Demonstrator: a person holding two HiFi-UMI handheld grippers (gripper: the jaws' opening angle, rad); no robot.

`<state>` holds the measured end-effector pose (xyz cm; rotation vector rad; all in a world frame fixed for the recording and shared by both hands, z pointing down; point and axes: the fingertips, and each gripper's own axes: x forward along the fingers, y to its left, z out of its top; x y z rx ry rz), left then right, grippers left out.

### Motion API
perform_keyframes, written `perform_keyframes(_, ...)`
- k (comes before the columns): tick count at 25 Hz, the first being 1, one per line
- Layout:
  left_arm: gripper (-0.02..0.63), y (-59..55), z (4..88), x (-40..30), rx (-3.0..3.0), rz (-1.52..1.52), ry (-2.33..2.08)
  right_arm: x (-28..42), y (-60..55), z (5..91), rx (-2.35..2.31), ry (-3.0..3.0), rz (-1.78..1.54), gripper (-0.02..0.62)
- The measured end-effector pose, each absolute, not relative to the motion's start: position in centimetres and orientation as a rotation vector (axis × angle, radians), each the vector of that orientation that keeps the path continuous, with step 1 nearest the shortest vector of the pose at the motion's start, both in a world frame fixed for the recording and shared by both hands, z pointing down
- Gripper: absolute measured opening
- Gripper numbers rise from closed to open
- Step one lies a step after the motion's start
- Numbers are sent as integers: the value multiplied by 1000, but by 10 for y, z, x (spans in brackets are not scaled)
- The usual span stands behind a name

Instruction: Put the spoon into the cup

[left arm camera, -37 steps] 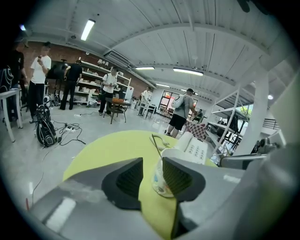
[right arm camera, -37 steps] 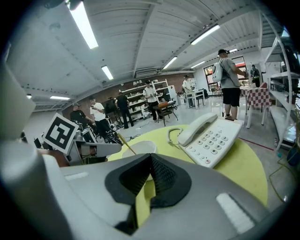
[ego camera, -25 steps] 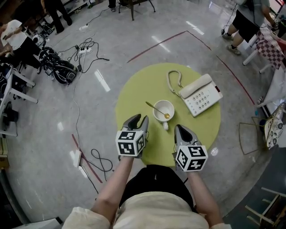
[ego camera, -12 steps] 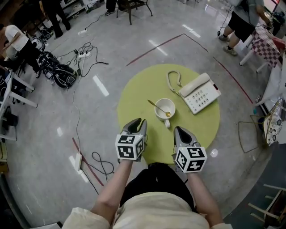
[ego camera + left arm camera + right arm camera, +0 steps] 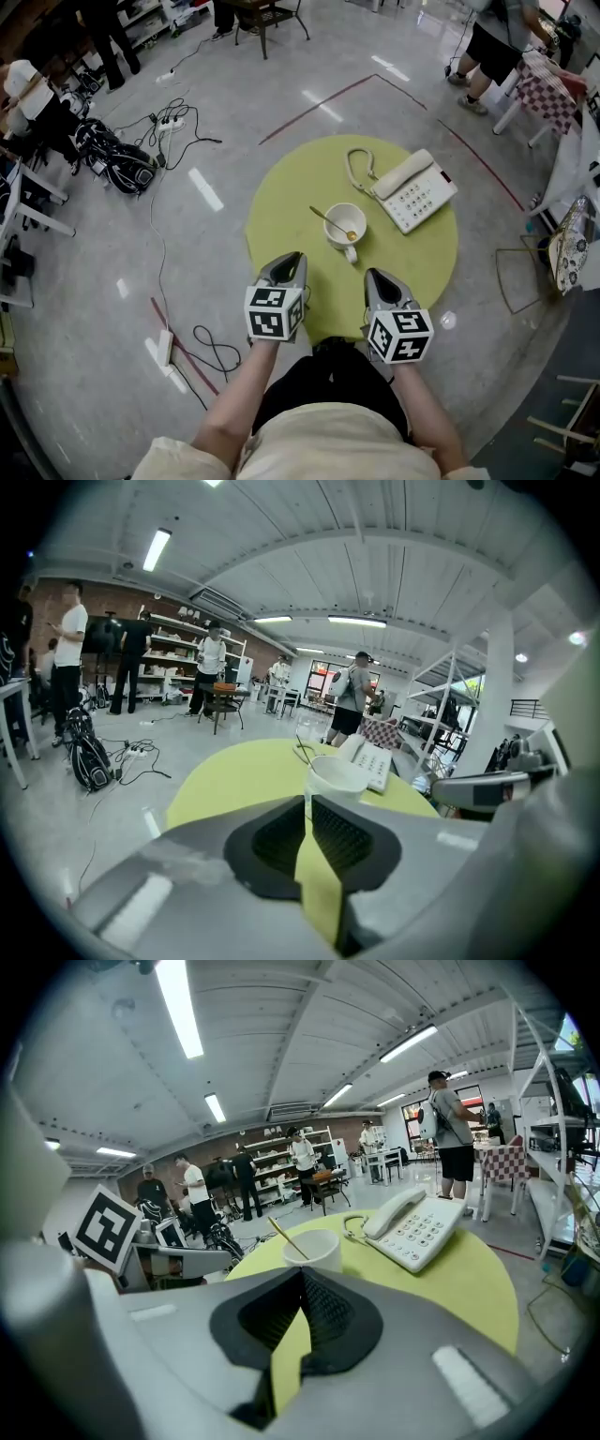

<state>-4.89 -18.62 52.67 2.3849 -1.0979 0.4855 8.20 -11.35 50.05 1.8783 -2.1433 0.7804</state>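
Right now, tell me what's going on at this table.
A person holds a gripper in each hand at the near edge of the round green table. The spoon already stands in the white cup, its handle leaning out, with a phone beside it. Neither holds anything: the left gripper is closing its jaws on nothing, and the right gripper is shut.

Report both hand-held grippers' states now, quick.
Left hand-held gripper: jaws closing, nearly together, nothing between them.
Right hand-held gripper: shut, empty.

Glossy ceramic cup (image 5: pixel 349 217), shiny metal spoon (image 5: pixel 329 220)
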Motion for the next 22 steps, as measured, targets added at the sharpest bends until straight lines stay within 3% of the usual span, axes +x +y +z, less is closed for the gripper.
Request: perform_keyframes(22, 2, -153, 499, -43, 2474, 438, -1105, 112, -77, 487, 1965, -2138, 735, 0)
